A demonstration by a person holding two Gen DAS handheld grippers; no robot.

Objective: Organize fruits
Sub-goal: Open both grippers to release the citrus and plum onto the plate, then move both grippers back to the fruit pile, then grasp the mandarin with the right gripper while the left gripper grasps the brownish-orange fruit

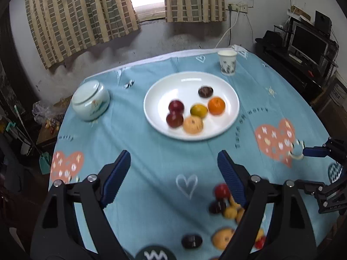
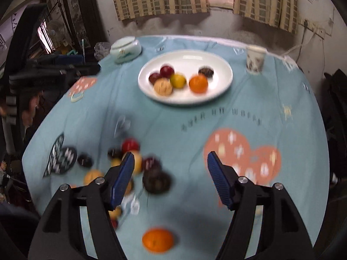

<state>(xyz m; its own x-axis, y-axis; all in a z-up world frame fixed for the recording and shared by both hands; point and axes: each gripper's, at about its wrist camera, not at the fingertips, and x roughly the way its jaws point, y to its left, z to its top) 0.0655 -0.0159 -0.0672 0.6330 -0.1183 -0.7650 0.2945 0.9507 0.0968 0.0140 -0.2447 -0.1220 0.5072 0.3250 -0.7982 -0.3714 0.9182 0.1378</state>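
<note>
The left gripper (image 1: pixel 173 173) has its two blue fingers spread wide apart with nothing between them, poised above a desk (image 1: pixel 151 205) covered in a light blue cloth printed with hearts. The right gripper (image 2: pixel 170 174) is likewise spread wide and holds nothing.

Just beside the left gripper's right-hand finger, a loose cluster of fruit (image 1: pixel 225 203) lies on the cloth: a red one, a dark one and several yellow-orange ones, partly hidden behind the finger. In the right wrist view the same loose fruits spread around that gripper's left-hand finger, with a large dark round fruit (image 2: pixel 156 181) between the fingers but nearer the left one, and a single orange (image 2: pixel 157 240) lying closer to the camera. Both views are blurred here.

Farther out, near the middle of the desk, a white plate (image 1: pixel 225 93) holds six fruits: two red, one yellow-green, one orange, one tan and one dark.

Beyond the plate stand a patterned paper cup (image 1: pixel 227 62) to the right and a pale lidded ceramic jar (image 1: pixel 90 100) to the left.
</note>
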